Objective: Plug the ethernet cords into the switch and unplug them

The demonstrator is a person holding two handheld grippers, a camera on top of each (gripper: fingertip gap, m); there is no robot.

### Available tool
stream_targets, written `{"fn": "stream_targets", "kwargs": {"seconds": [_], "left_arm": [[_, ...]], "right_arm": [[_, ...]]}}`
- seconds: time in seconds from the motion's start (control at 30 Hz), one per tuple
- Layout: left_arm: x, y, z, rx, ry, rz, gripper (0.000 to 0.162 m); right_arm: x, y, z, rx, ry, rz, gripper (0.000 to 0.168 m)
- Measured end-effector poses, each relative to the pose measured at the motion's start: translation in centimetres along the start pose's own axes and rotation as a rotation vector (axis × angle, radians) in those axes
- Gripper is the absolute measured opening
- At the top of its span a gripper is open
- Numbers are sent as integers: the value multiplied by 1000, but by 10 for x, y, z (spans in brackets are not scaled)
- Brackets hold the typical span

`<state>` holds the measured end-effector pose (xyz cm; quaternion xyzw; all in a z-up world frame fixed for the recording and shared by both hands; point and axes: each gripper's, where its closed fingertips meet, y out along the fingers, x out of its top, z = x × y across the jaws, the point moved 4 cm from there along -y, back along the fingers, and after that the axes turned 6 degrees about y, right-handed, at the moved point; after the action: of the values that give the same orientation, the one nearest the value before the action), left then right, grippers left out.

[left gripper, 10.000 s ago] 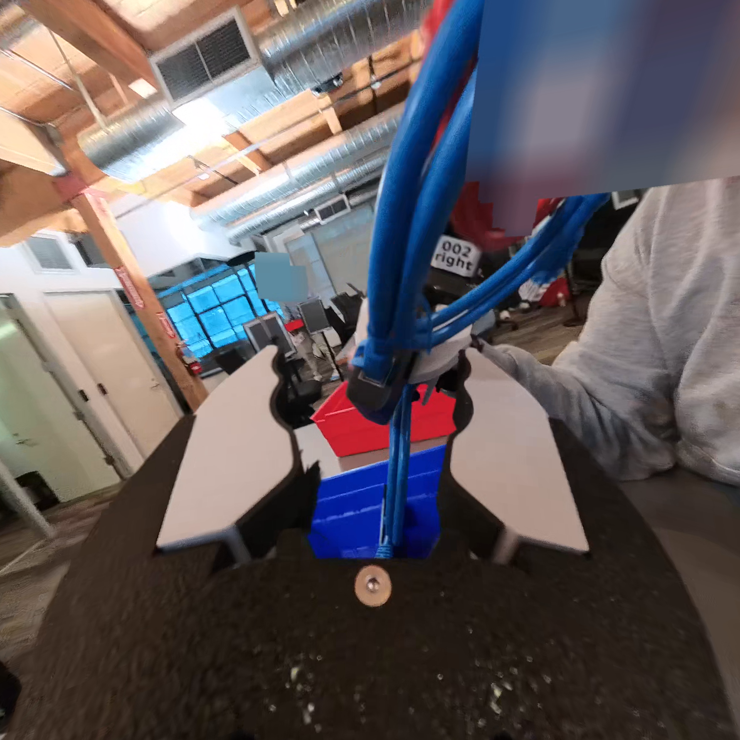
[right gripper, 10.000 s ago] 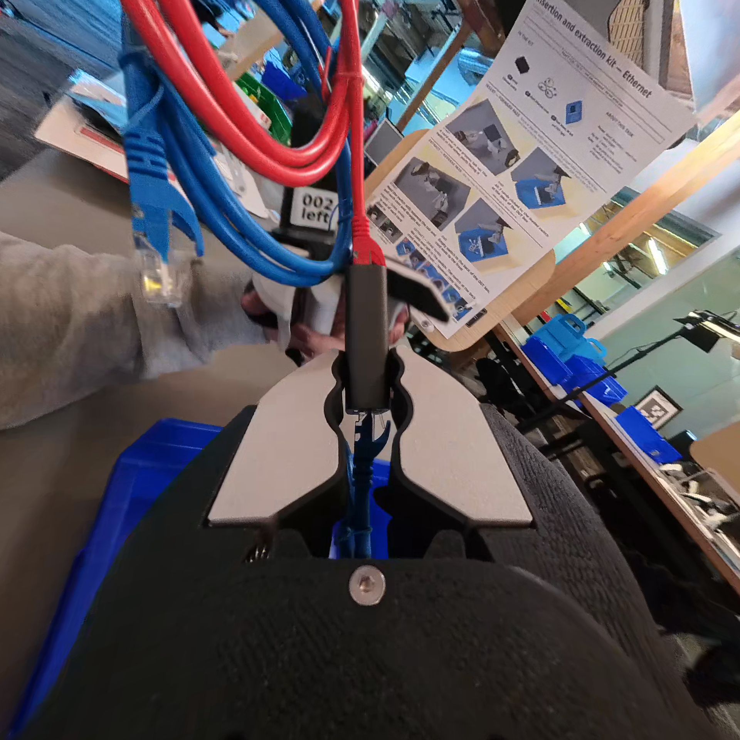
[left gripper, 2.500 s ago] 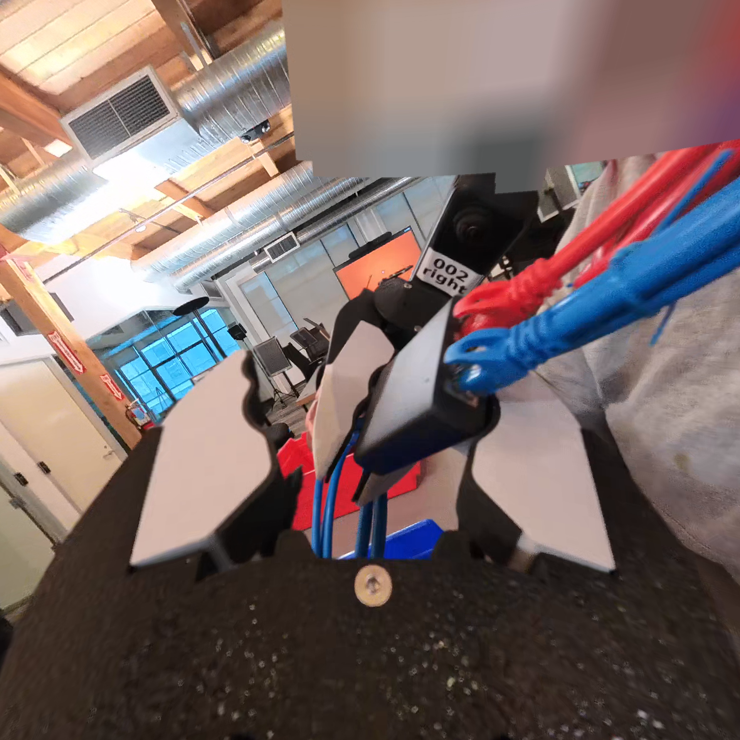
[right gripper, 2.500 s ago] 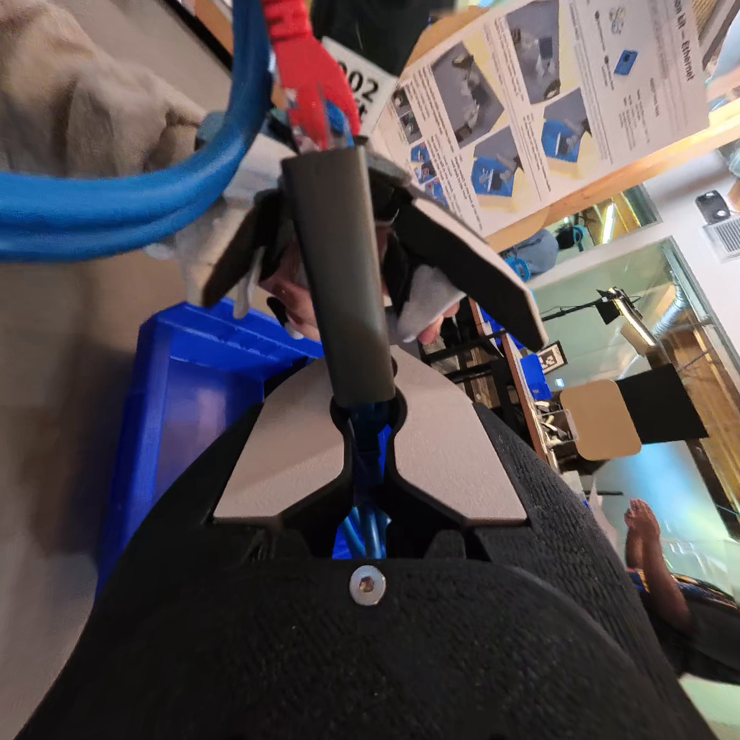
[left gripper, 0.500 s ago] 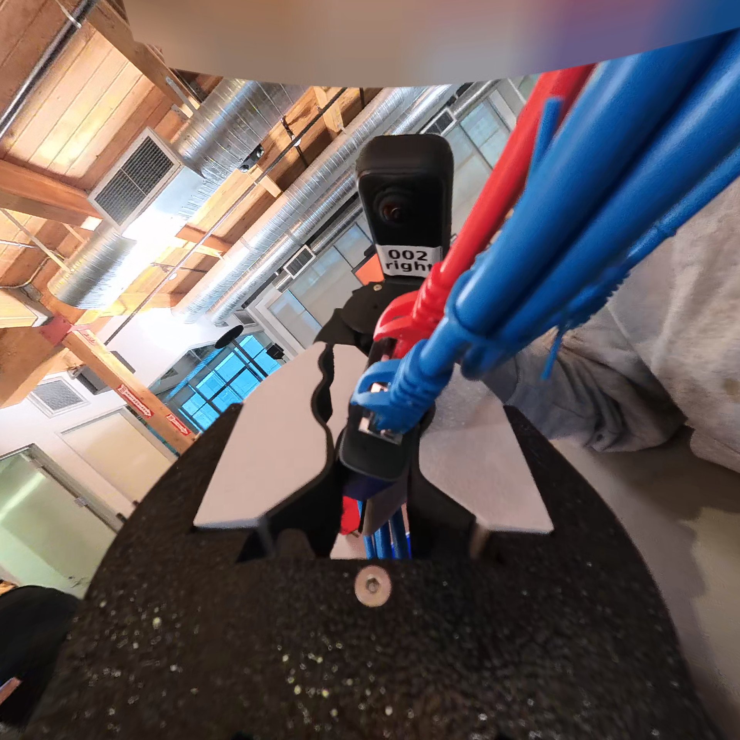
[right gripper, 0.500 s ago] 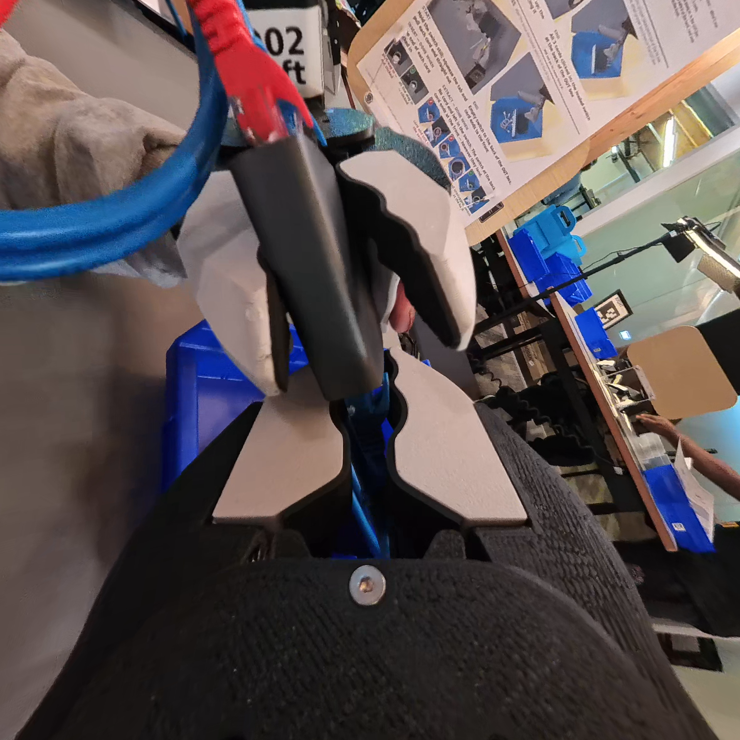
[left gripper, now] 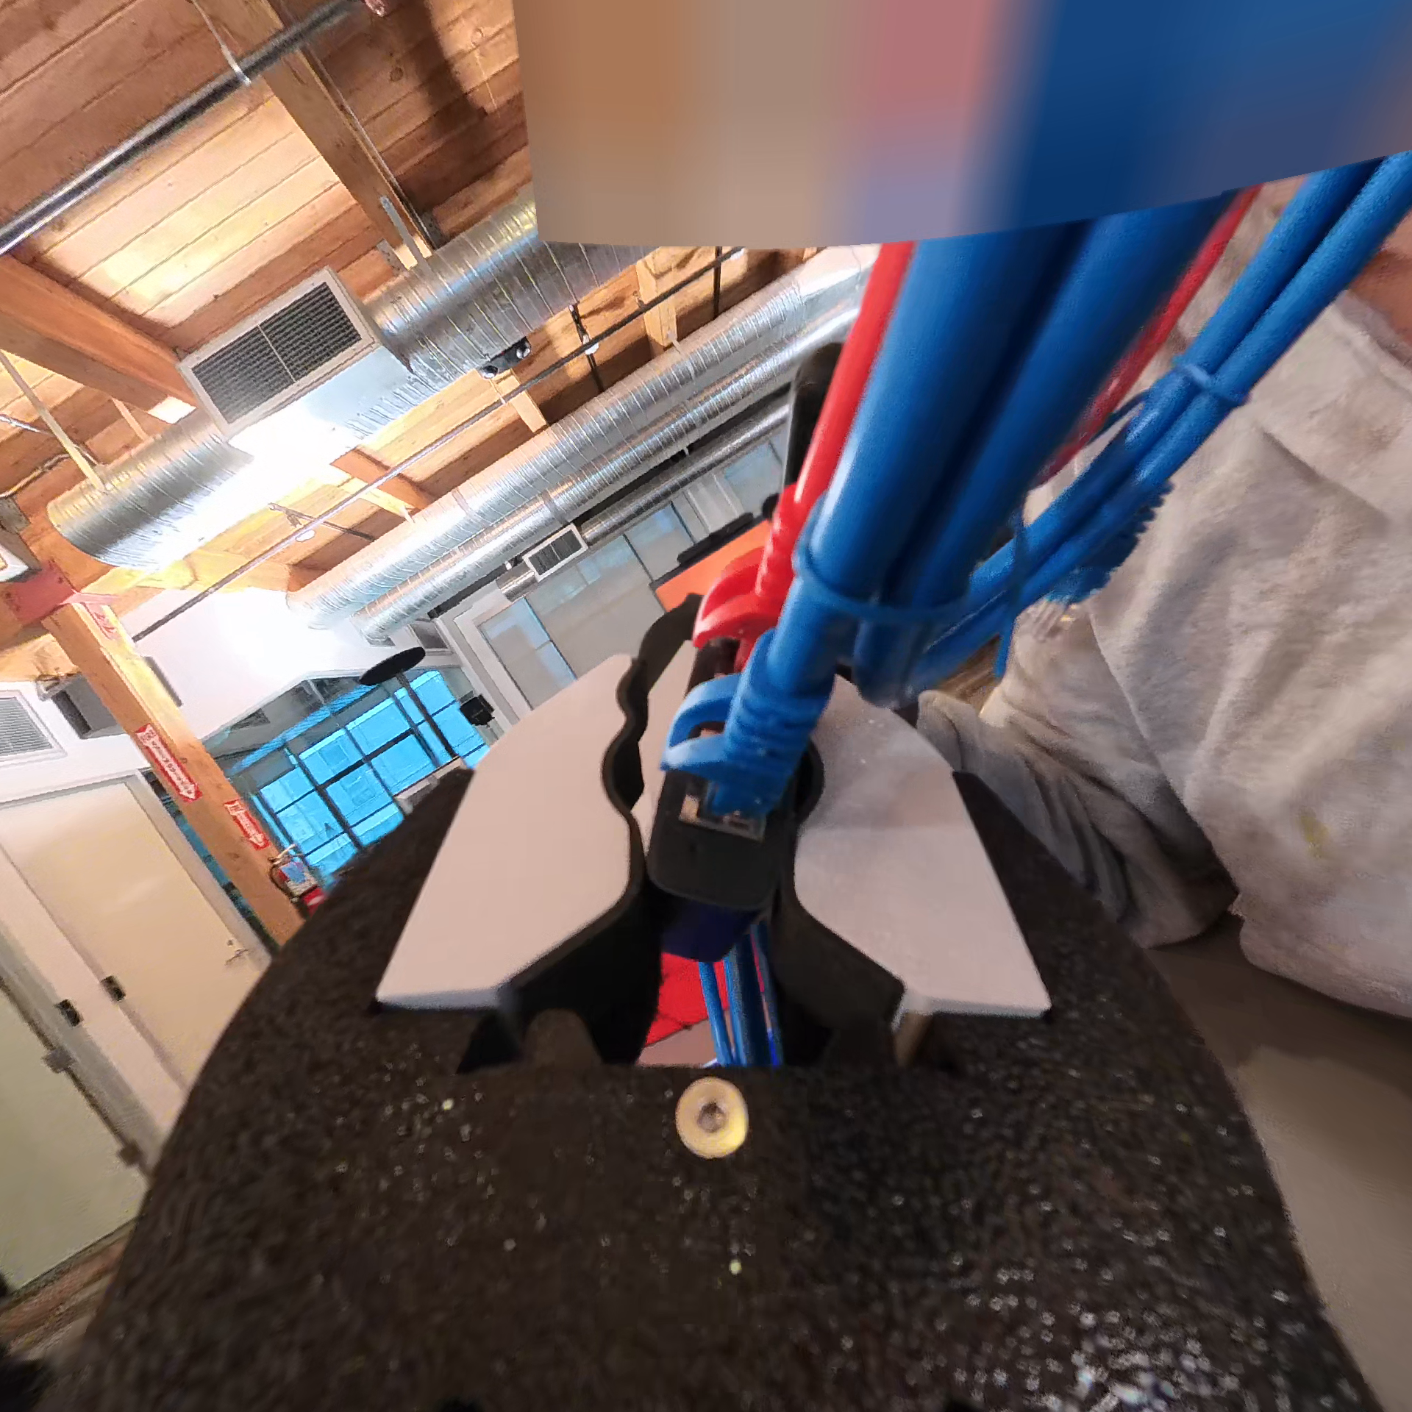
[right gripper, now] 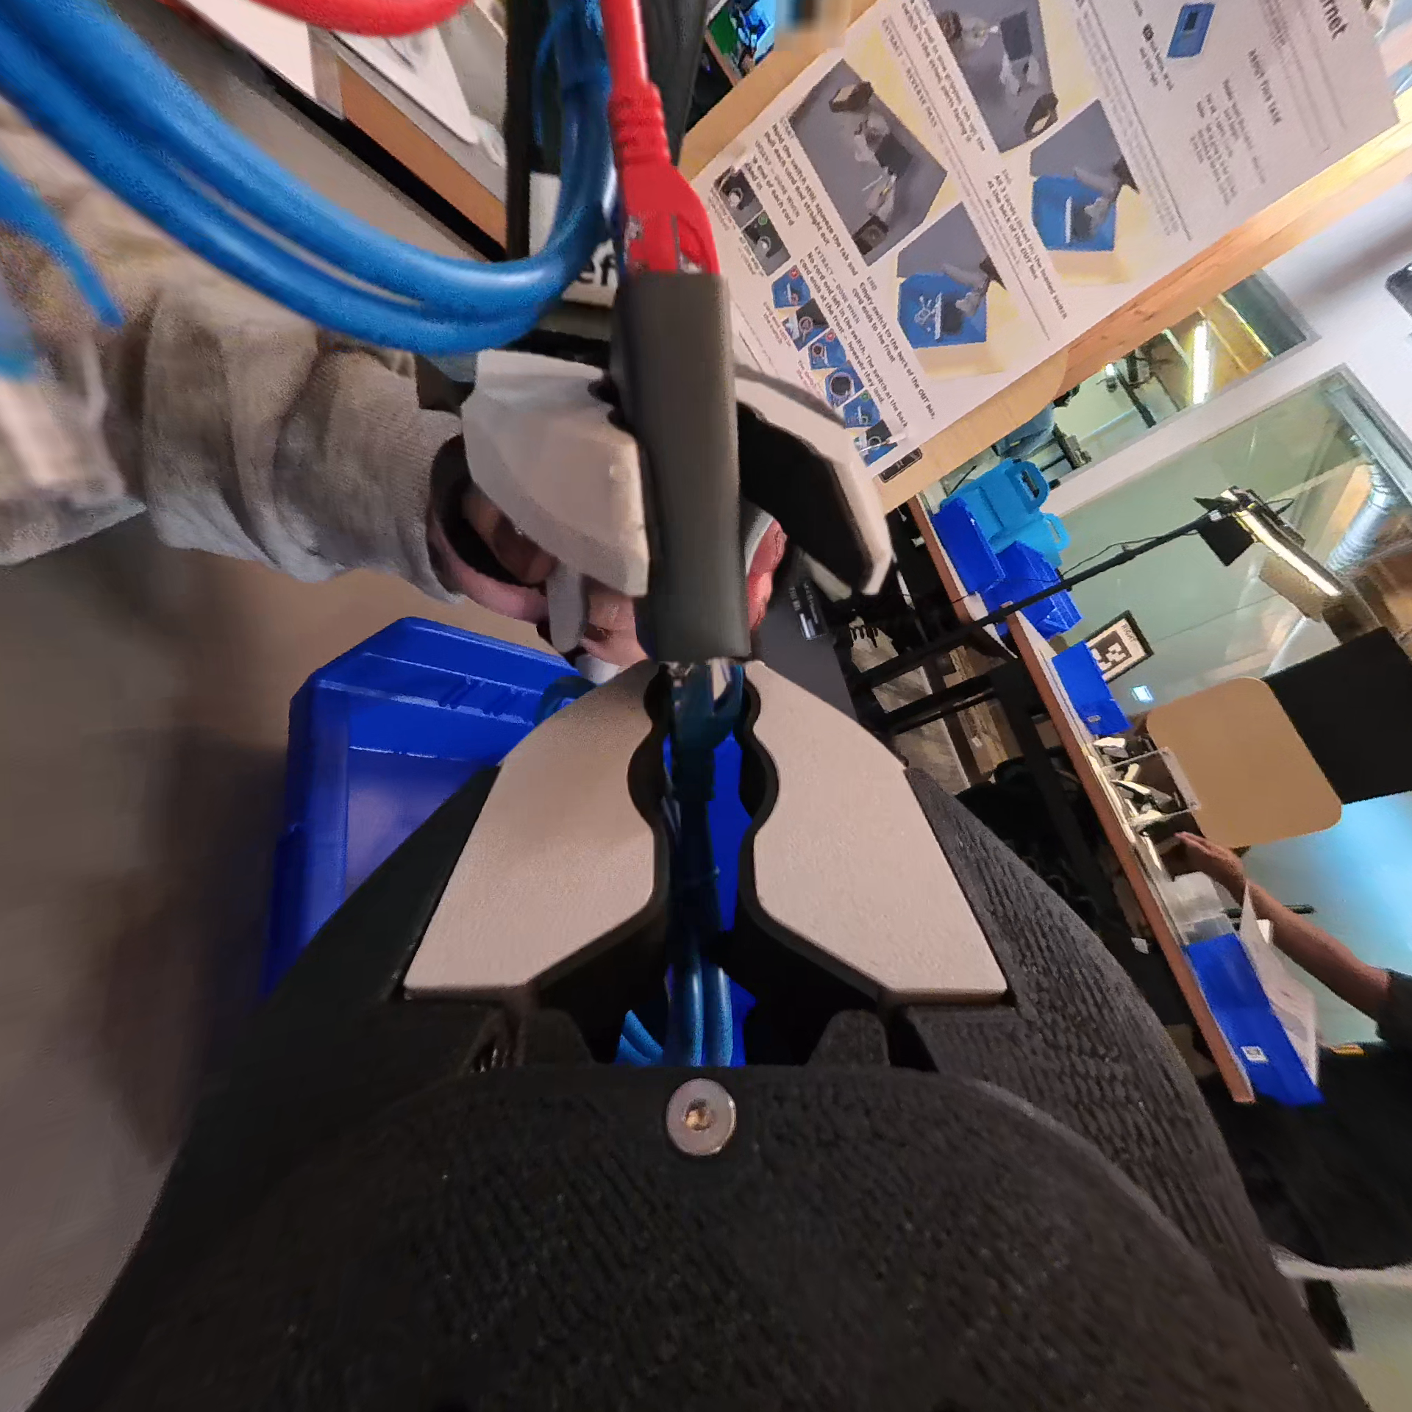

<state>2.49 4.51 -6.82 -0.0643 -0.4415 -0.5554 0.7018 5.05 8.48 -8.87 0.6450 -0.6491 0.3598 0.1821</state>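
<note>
Together two grippers: left gripper (left gripper: 718, 779), right gripper (right gripper: 699, 688), clamp one black block (right gripper: 684, 474).

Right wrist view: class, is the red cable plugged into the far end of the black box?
Yes, the red cable's plug sits in the far end of the black box, away from the right gripper.

Two tools, left (left gripper: 718, 772) and right (right gripper: 699, 688); one black coupler block (right gripper: 684, 474); one red cable (right gripper: 649, 153); several blue cables (right gripper: 267, 221); one blue bin (right gripper: 397, 733).
</note>
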Motion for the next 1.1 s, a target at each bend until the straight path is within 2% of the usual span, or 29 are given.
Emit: {"fn": "stream_targets", "kwargs": {"seconds": [0.13, 0.53, 0.73, 1.1], "left_arm": [[1, -6, 3, -8, -49, -44, 33], [5, -10, 7, 6, -20, -52, 34], [11, -12, 5, -22, -1, -65, 33], [12, -11, 3, -42, 17, -54, 33]], "right_arm": [[2, -2, 0, 14, 9, -27, 16], [5, -4, -1, 2, 4, -50, 19], [10, -7, -1, 38, 76, -90, 16], [12, -4, 1, 24, 70, -81, 14]]}}
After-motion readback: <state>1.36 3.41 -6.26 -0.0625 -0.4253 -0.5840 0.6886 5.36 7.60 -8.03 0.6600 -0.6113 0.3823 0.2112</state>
